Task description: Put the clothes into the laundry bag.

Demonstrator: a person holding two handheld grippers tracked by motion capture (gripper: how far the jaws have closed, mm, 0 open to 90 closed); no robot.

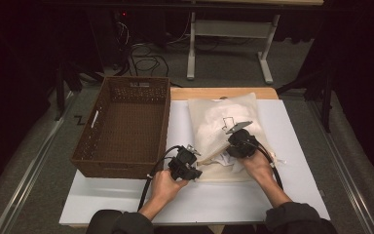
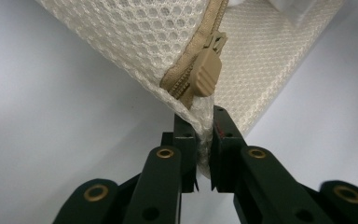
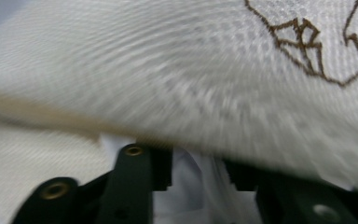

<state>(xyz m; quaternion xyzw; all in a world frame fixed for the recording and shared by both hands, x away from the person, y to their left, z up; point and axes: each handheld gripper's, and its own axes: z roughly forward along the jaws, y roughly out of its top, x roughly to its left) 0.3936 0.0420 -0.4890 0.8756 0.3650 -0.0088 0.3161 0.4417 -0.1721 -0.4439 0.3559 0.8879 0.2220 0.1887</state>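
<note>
Left tongs (image 2: 204,140) clamped on mesh bag (image 1: 224,126) corner, right tongs' (image 3: 196,175) state unclear, basket (image 1: 126,126) beside

A brown basket (image 1: 126,126) stood on the left of the white table (image 1: 292,180), its rim beside a cream mesh bag (image 1: 224,124) lying flat at the middle. The left gripper (image 1: 195,171) sat at the bag's near left corner, just by the basket. The right gripper (image 1: 233,141) rested on the bag's near edge, where white cloth (image 1: 226,162) showed.
</note>
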